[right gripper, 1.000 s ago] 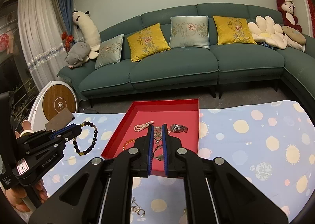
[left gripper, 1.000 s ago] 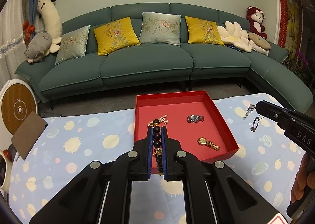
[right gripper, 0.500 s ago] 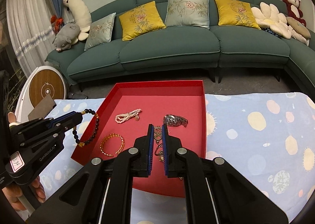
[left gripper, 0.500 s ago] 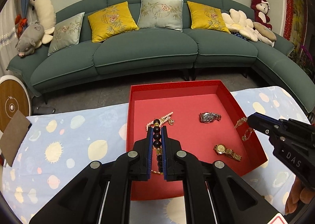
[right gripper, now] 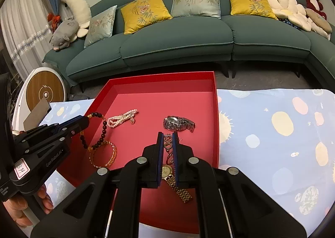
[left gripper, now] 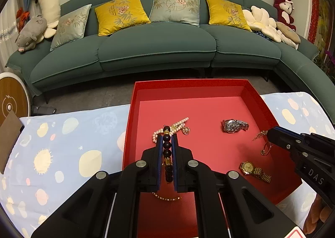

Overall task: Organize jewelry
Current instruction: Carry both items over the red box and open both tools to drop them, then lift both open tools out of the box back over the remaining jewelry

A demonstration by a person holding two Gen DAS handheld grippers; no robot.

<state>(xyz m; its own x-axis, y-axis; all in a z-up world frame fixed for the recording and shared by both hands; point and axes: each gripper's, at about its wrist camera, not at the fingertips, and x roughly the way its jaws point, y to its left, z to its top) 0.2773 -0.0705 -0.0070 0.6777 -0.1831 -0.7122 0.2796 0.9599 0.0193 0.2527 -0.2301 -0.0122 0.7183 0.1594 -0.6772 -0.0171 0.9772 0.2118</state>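
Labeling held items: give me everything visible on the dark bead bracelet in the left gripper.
The dark bead bracelet is a loop of round, glossy, near-black beads with a few gold or amber accent beads, one at the top and some low on the loop. It looks like polished wood or stone. The left gripper has its jaws shut on the upper part; the rest hangs free as an open loop above the red tray. Its lowest beads hang near an amber bangle lying in the tray; whether they touch is unclear.

Gold watch (right gripper: pixel 167 172) partly behind tongs
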